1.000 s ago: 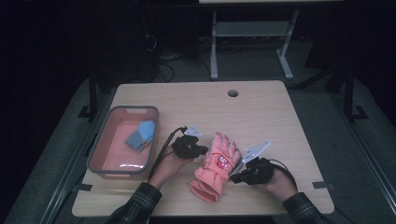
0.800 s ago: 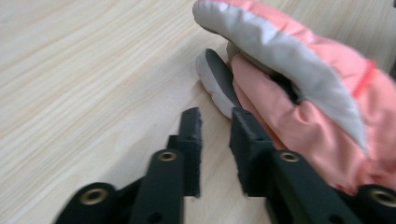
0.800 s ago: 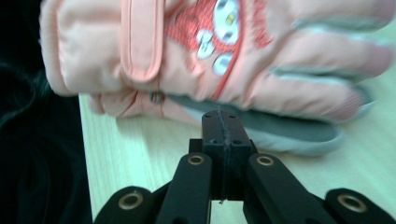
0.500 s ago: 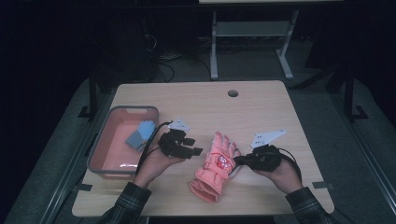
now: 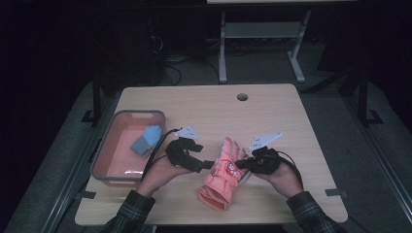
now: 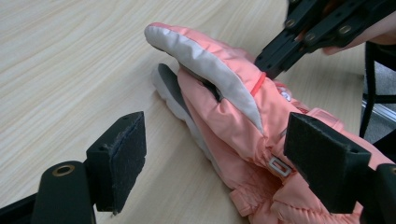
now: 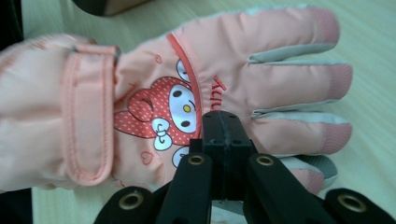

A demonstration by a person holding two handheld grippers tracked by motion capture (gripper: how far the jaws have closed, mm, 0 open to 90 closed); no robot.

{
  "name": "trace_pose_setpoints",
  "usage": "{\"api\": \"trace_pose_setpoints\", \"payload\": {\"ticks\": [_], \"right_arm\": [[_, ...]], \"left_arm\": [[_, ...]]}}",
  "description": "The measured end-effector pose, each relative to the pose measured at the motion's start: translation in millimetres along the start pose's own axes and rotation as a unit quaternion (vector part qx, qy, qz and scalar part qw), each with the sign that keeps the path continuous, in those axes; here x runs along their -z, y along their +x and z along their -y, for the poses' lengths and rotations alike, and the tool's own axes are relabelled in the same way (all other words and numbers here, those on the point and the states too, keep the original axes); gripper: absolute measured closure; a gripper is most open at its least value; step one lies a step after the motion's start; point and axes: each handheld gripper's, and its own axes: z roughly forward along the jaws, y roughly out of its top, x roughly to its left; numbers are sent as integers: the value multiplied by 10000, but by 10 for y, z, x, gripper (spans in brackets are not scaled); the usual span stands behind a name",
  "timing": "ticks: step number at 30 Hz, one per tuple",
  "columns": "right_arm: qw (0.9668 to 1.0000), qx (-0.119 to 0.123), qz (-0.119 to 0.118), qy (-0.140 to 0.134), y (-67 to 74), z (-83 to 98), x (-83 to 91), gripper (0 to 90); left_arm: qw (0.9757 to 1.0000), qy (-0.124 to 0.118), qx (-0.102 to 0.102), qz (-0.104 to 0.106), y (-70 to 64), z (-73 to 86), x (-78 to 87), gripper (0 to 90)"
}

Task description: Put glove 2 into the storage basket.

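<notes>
1. On the tabletop (image 5: 272, 107), midway between both hands: leaving the pink glove (image 5: 223, 172) lying flat, cartoon side up, fingers pointing away and cuff toward the near edge, probably for reach from either side.
2. Resting the right tool (image 7: 223, 123), jaws together, on the glove's back near the little-finger edge, seemingly pinning it in place; cannot tell whether any fabric is being pinched.
3. Holding the left tool (image 6: 215, 158) with jaws apart, having just been spreading them, the glove's thumb side between them and the pads not pressing. Likely letting go or lining up a fresh grip.
4. Waiting at the left: a pink tray (image 5: 104, 160) already carrying a blue glove (image 5: 145, 141), probably the destination.
</notes>
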Motion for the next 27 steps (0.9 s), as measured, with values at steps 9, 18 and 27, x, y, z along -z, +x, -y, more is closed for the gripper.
{"api": "trace_pose_setpoints", "payload": {"ticks": [9,18,27], "right_arm": [[9992,40,83,391,38,32,-179,900],[9982,193,270,508,95,56,-266,900],[9981,211,297,505,102,70,-267,900]], "left_arm": [[9999,107,-106,46,-84,-44,-119,169],[9997,124,-195,27,-144,-137,-354,137],[9996,235,8,134,-38,-87,-584,127]]}}
